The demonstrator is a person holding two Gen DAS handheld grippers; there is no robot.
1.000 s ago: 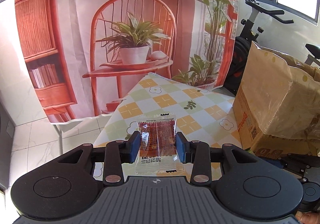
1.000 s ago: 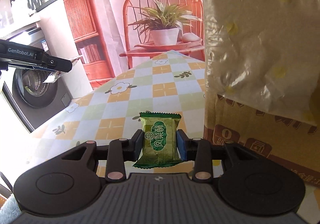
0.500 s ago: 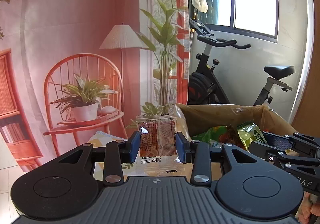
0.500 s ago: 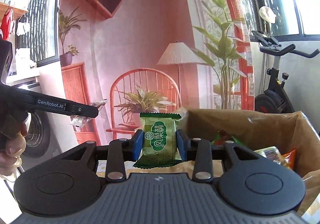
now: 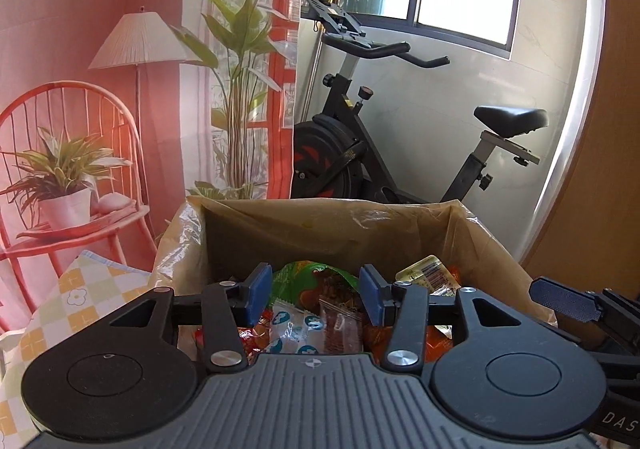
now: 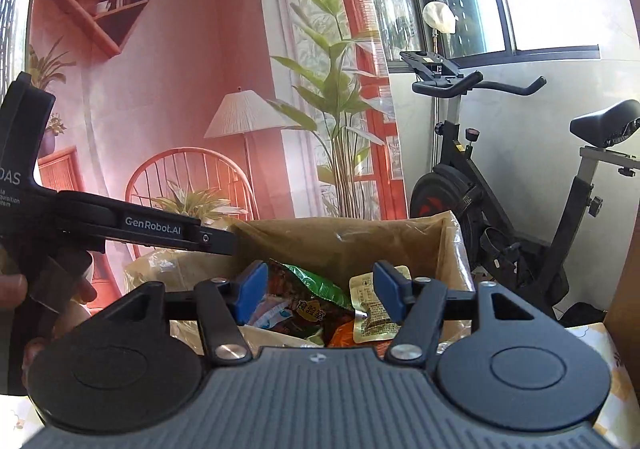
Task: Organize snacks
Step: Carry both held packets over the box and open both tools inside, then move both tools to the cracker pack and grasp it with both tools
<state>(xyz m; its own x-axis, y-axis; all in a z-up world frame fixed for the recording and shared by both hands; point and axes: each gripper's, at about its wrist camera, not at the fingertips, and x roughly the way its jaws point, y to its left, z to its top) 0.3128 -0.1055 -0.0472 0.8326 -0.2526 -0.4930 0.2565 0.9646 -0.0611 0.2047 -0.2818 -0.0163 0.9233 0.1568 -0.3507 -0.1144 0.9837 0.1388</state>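
A cardboard box [image 5: 320, 229] lined with plastic holds several snack packets; it also shows in the right wrist view [image 6: 340, 237]. My left gripper [image 5: 316, 293] is open and empty above the box. The red-brown packet [image 5: 340, 327] lies among the snacks below it. My right gripper [image 6: 320, 291] is open and empty above the same box, over a green and brown bag [image 6: 308, 297] and a tan packet [image 6: 372, 309]. The left gripper's finger [image 6: 160, 229] shows at the left of the right wrist view. The right gripper's pad [image 5: 564, 299] shows at the right of the left wrist view.
The box stands on a table with a checked flower cloth [image 5: 80, 297]. An exercise bike [image 5: 360, 153] stands behind the box by the window. A printed backdrop with a chair and a lamp [image 6: 180, 129] hangs at the left. A wooden panel [image 5: 600, 189] is at the right.
Both grippers have opened over the box. The red-brown packet has dropped out of the left gripper and the green packet out of the right gripper.
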